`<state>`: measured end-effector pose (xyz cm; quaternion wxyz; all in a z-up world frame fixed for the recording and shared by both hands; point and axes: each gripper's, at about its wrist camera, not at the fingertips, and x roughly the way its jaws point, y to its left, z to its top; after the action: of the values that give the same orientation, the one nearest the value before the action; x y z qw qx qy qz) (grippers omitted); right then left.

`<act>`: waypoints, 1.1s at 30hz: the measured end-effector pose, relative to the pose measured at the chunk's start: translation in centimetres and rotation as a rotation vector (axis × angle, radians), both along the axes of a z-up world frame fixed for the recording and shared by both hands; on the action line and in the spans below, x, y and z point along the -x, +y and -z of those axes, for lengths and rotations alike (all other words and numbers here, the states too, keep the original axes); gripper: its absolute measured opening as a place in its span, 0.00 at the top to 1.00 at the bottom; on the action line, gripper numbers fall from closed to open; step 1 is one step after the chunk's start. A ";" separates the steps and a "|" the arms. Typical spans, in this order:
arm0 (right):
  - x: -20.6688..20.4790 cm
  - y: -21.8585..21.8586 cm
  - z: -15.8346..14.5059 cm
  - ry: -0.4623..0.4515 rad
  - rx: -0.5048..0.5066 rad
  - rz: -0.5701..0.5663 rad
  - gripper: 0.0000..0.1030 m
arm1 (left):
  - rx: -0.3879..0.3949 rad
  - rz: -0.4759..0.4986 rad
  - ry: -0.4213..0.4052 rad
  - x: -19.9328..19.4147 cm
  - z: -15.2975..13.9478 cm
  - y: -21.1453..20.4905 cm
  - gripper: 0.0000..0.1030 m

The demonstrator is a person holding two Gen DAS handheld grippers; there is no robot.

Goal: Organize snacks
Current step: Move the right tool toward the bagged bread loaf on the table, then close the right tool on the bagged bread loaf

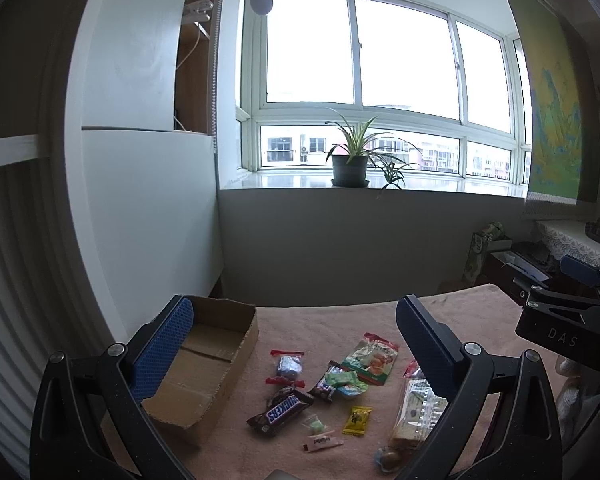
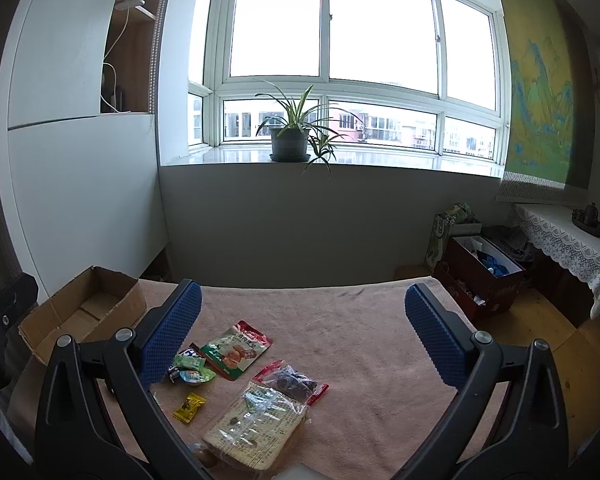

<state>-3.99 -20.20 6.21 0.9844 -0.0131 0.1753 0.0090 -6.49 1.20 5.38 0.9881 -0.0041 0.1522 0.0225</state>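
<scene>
Several snacks lie on a pink towel (image 1: pixel 340 320): a Snickers bar (image 1: pixel 280 410), a green and red pouch (image 1: pixel 372 358), a yellow candy (image 1: pixel 357 421), a red-ended wrapped sweet (image 1: pixel 288 366) and a clear bread pack (image 1: pixel 418 412). An empty cardboard box (image 1: pixel 204 364) stands to their left. My left gripper (image 1: pixel 296 344) is open above the snacks and box edge, holding nothing. My right gripper (image 2: pixel 304 336) is open and empty above the pouch (image 2: pixel 236 350) and bread pack (image 2: pixel 256 424). The box also shows in the right wrist view (image 2: pixel 84 308).
A white cabinet wall (image 1: pixel 140 200) stands left of the box. The other gripper's body (image 1: pixel 568 320) sits at the right. A dark red box (image 2: pixel 484 280) and a lace-covered table (image 2: pixel 564 240) stand on the floor to the right. A potted plant (image 2: pixel 290 140) is on the windowsill.
</scene>
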 end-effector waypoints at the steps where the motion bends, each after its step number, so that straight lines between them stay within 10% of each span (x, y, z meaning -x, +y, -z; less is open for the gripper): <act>1: -0.3 0.0 0.3 0.006 0.003 -0.003 0.00 | 0.001 0.007 0.006 -0.3 0.2 -0.1 0.02; 23: -7.0 -6.5 7.5 0.239 -0.122 -0.036 0.00 | 0.111 0.083 0.131 -6.8 6.0 0.8 0.06; 33: -5.7 -6.3 12.6 0.421 -0.227 -0.125 0.07 | 0.182 0.292 0.356 -8.0 11.7 -0.5 0.26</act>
<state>1.68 -26.53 -6.42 0.9188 0.0889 0.3734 0.0921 1.53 0.70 -6.30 0.9340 -0.0672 0.3244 -0.1338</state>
